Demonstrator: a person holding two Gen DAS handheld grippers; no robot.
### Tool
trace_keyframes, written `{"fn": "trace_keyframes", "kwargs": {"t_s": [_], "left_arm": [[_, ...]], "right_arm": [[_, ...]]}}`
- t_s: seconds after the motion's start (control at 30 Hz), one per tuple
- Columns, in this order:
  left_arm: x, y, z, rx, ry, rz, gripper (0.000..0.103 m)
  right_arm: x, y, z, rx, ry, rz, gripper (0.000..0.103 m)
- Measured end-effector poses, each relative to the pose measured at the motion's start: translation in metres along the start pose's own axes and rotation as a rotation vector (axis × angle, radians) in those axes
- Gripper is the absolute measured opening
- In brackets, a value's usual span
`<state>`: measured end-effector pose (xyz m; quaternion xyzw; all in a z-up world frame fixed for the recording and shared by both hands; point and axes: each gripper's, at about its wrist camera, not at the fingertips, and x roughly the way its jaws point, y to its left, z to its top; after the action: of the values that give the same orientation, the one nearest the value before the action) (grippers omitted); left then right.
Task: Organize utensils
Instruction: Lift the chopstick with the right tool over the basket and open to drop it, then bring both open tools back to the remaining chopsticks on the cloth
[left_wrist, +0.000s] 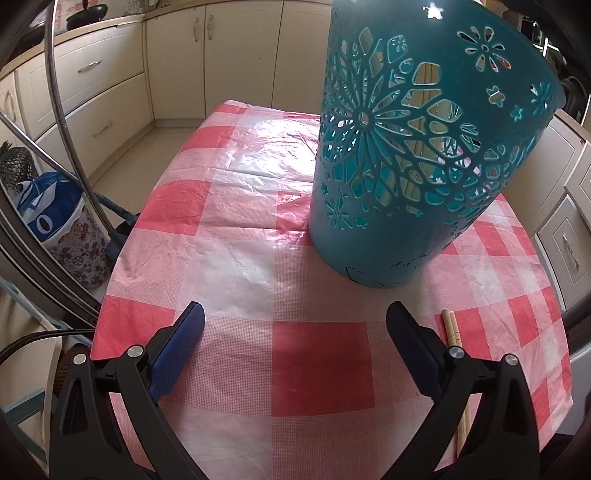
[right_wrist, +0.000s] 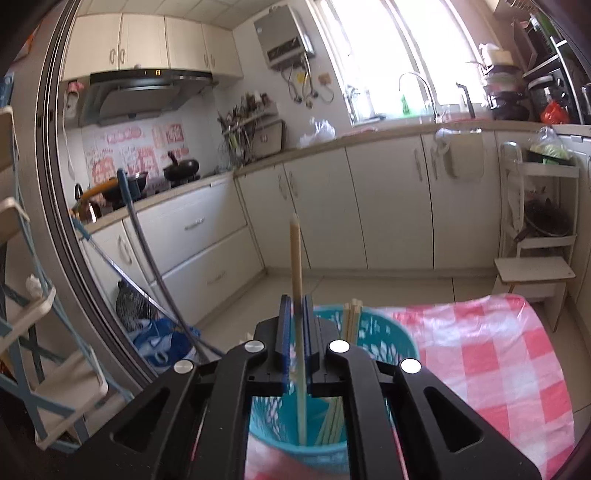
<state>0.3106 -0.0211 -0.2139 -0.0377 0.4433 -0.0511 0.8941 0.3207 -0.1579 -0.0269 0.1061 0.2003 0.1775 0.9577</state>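
Right hand-held gripper (right_wrist: 294, 314) nearly shut, pinching one chopstick (right_wrist: 296, 258) upright over the teal basket (right_wrist: 388, 343); left hand-held gripper (left_wrist: 295, 314) wide open, empty.

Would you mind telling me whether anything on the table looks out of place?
Yes: two chopsticks lie loose on the checked tablecloth beside the left tool, outside the teal basket where the other chopsticks stand.
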Motion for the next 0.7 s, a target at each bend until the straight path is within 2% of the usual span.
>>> {"fn": "trace_keyframes", "kwargs": {"t_s": [0.03, 0.13, 0.23, 0.27, 0.33, 0.4, 0.47, 0.53, 0.7], "left_arm": [[0.000, 0.000, 0.000, 0.000, 0.000, 0.001, 0.095], [-0.001, 0.000, -0.001, -0.003, 0.001, 0.001, 0.095], [0.001, 0.001, 0.000, -0.001, 0.003, 0.004, 0.095], [0.000, 0.000, 0.000, 0.000, 0.003, 0.004, 0.095], [0.001, 0.000, 0.000, 0.001, 0.005, 0.005, 0.095], [0.001, 0.000, 0.000, 0.002, 0.005, 0.007, 0.095], [0.001, -0.001, 0.001, 0.002, 0.005, 0.007, 0.095], [0.001, -0.001, 0.001, 0.001, 0.005, 0.005, 0.095], [0.001, 0.000, 0.001, -0.003, 0.010, 0.005, 0.095]], "right_arm": [[-0.003, 0.000, -0.005, -0.001, 0.006, 0.002, 0.017], [-0.029, -0.004, -0.020, 0.009, 0.007, 0.008, 0.022], [-0.057, -0.018, -0.042, 0.047, 0.033, -0.016, 0.023], [-0.065, -0.023, -0.054, 0.065, 0.059, -0.033, 0.023], [-0.071, -0.035, -0.090, 0.088, 0.180, -0.081, 0.023], [-0.069, -0.045, -0.125, 0.114, 0.291, -0.107, 0.022], [-0.065, -0.049, -0.149, 0.135, 0.368, -0.120, 0.020], [-0.061, -0.049, -0.163, 0.136, 0.400, -0.116, 0.020], [-0.047, -0.041, -0.169, 0.088, 0.433, -0.112, 0.020]]}}
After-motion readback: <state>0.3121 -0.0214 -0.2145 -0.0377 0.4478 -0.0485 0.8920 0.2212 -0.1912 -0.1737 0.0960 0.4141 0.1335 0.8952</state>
